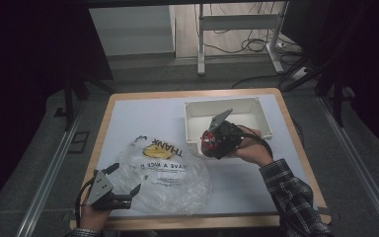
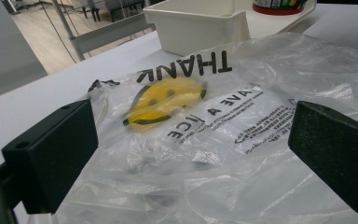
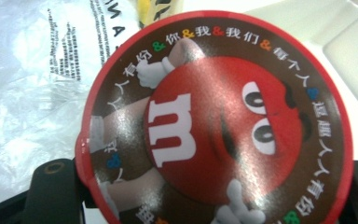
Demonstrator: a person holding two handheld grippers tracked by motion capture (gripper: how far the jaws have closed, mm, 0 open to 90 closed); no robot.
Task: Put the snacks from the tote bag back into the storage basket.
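A clear plastic bag (image 1: 170, 173) printed with a yellow smiley and black lettering lies crumpled on the white table top. My left gripper (image 1: 124, 180) sits at the bag's near left edge with its jaws wide apart. In the left gripper view the bag (image 2: 205, 135) spreads between and beyond the open gripper (image 2: 193, 158). My right gripper (image 1: 212, 140) is shut on a round candy tub with a red lid (image 1: 208, 143), held just in front of the white tray (image 1: 192, 121). The right gripper view shows the tub's lid (image 3: 214, 126) close up, clamped in the gripper (image 3: 205, 186).
The white tray (image 2: 200, 23) stands at the back right of the table, with the tub (image 2: 279, 5) beside it. The table's wooden edge (image 1: 202, 222) runs along the front. A metal desk frame (image 1: 237, 24) and cables are on the floor beyond.
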